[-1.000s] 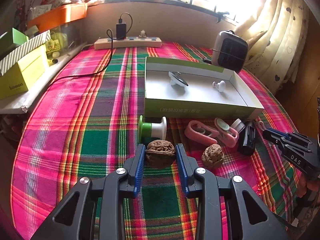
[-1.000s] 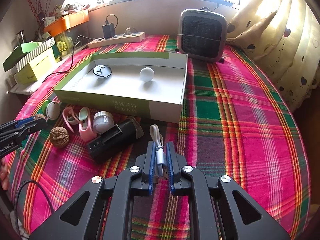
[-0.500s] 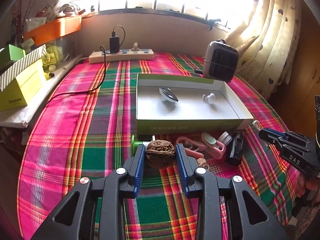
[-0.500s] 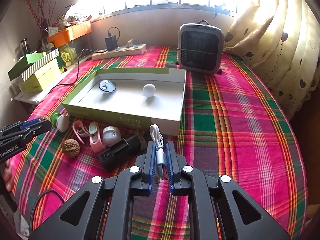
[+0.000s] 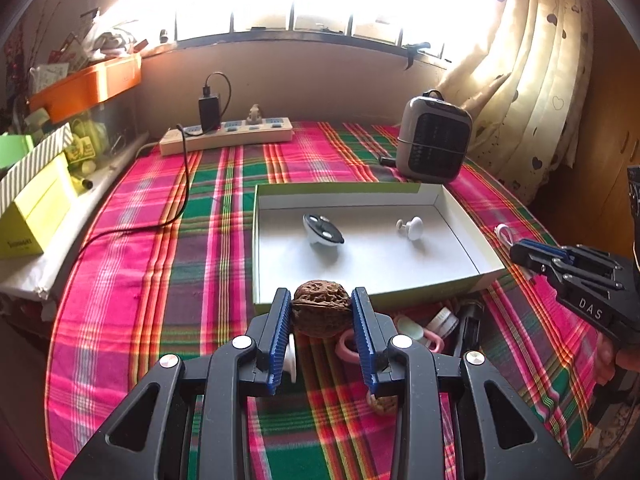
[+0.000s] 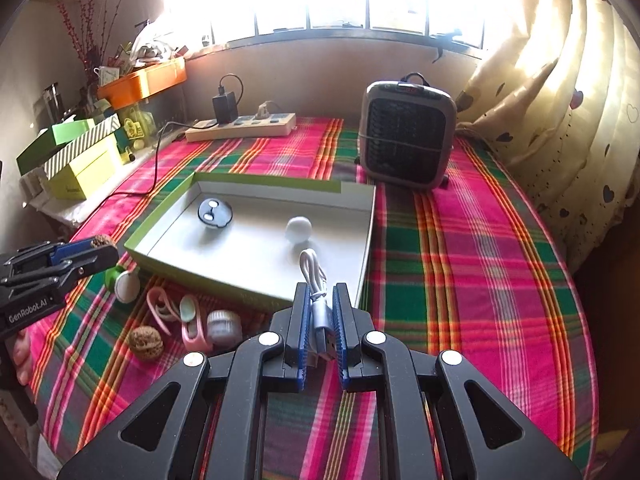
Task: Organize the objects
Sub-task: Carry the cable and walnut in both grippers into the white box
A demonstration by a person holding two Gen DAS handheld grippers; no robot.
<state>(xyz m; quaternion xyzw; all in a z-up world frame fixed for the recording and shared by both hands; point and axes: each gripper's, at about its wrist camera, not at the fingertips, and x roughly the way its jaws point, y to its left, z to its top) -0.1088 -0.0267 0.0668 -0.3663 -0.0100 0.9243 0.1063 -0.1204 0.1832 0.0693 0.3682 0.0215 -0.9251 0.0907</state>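
Note:
My left gripper (image 5: 321, 308) is shut on a brown walnut (image 5: 320, 312) and holds it in the air just before the near wall of the green-edged white box (image 5: 372, 264). My right gripper (image 6: 320, 304) is shut on a white USB cable (image 6: 316, 280), raised near the box's front wall (image 6: 224, 280). Inside the box lie a round black-and-white gadget (image 5: 323, 230) and a white knob (image 5: 412, 226). On the plaid cloth before the box lie a second walnut (image 6: 145, 341), pink clips (image 6: 192, 320), a small white jar (image 6: 224, 325) and a green-and-white spool (image 6: 122, 282).
A grey fan heater (image 6: 408, 142) stands behind the box. A power strip with a charger (image 6: 240, 124) lies by the back wall. Yellow and green boxes (image 6: 80, 160) sit at the left. A curtain (image 6: 560, 120) hangs at the right. A black item (image 5: 468, 320) lies before the box.
Both grippers have risen and moved forward toward the box, each still holding its object. The walnut was lifted off the cloth.

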